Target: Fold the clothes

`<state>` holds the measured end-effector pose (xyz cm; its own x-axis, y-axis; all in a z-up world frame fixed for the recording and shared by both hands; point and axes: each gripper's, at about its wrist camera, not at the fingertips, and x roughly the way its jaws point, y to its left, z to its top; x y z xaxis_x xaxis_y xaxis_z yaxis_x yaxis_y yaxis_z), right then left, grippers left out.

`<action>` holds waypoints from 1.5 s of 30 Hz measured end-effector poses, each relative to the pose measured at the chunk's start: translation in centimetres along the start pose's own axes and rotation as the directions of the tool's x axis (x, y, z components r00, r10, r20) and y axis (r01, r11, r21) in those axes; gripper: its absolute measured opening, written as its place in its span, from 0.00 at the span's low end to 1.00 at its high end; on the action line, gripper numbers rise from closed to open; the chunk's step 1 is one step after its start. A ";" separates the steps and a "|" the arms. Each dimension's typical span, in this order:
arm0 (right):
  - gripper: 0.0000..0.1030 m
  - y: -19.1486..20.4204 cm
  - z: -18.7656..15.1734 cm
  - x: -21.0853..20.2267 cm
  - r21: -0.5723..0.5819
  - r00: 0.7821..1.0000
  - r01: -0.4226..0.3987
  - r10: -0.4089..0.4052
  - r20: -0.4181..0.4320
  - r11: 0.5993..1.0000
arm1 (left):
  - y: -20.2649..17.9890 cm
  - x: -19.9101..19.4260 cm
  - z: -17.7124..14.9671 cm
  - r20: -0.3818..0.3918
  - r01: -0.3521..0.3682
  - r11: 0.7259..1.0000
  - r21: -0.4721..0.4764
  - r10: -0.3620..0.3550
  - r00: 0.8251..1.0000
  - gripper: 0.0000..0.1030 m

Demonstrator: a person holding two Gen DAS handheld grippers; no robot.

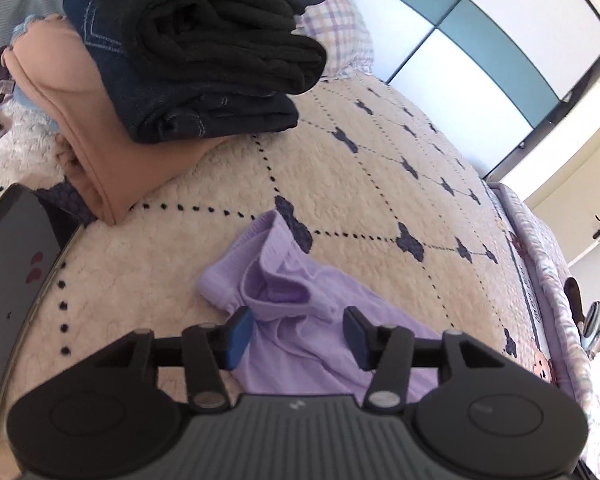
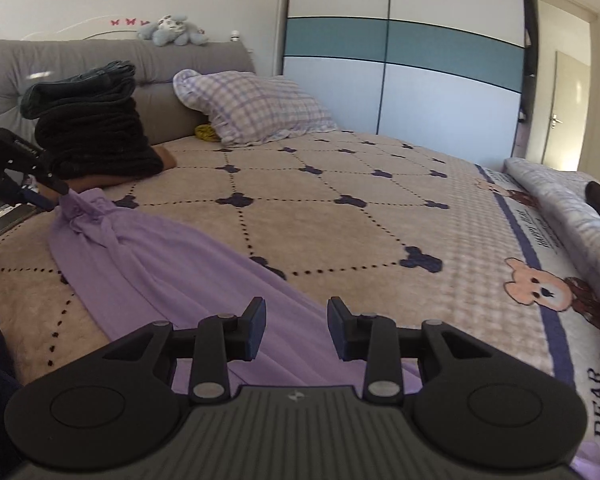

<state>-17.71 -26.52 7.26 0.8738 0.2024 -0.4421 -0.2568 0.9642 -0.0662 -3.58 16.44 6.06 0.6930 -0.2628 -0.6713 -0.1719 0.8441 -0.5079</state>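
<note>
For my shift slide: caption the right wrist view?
Open right gripper over purple garment stretched across the bed.

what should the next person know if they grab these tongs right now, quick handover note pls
Left tongs: open, over the waistband end of the purple garment, gripping nothing.
Right tongs: open, over the other end of the same garment, gripping nothing.
Purple garment: stretched in a long strip across the bedspread, not yet folded.
Done: a stack of folded clothes sits near the headboard, with dark pieces on top of a peach one.
Left: fold the purple garment and add it to the stack.
Watch out: a phone lies on the bed beside the left tongs.
</note>
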 end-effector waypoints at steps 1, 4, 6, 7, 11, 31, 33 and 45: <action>0.36 0.2 0.1 0.3 -0.001 1.000 -0.006 0.006 -0.002 1.000 | 0.1 0.6 0.3 -0.011 -0.002 1.000 -0.017 0.002 1.000 0.53; 0.36 0.1 0.5 1.2 0.038 0.999 -0.032 0.032 -0.011 0.999 | -0.1 2.7 1.0 -0.058 -0.031 0.997 -0.066 0.027 0.998 0.54; 0.36 0.1 0.6 1.5 0.052 0.998 -0.052 0.053 -0.026 0.997 | -0.4 3.3 1.5 -0.066 -0.056 0.995 -0.076 0.051 0.997 0.52; 0.36 0.2 0.6 1.7 0.045 0.997 -0.066 0.068 -0.037 0.997 | -0.6 3.5 1.7 -0.068 -0.074 0.994 -0.079 0.069 0.995 0.43; 0.36 0.8 0.7 2.6 -0.002 0.988 -0.129 0.128 -0.088 0.992 | -0.6 2.9 2.4 -0.082 -0.105 0.990 -0.097 0.097 0.992 0.17; 0.00 2.0 1.0 3.1 -0.051 0.970 -0.217 0.210 -0.124 0.975 | -0.8 1.5 6.0 0.077 0.217 0.968 0.129 -0.228 0.971 0.11; 0.01 2.4 0.2 3.3 -0.069 0.956 -0.252 0.237 -0.175 0.965 | 1.0 2.1 4.6 0.053 0.175 0.976 0.131 -0.184 0.982 0.11; 0.19 6.7 0.7 6.2 -0.220 0.952 -0.269 0.224 -0.208 0.938 | 4.7 1.7 3.3 0.041 0.155 0.987 0.036 -0.157 0.987 0.20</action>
<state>-13.71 -18.66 4.70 0.6887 0.3734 -0.6215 -0.5666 0.8120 -0.1402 -0.92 21.51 4.34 0.7395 -0.3725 -0.5607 -0.0366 0.8094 -0.5861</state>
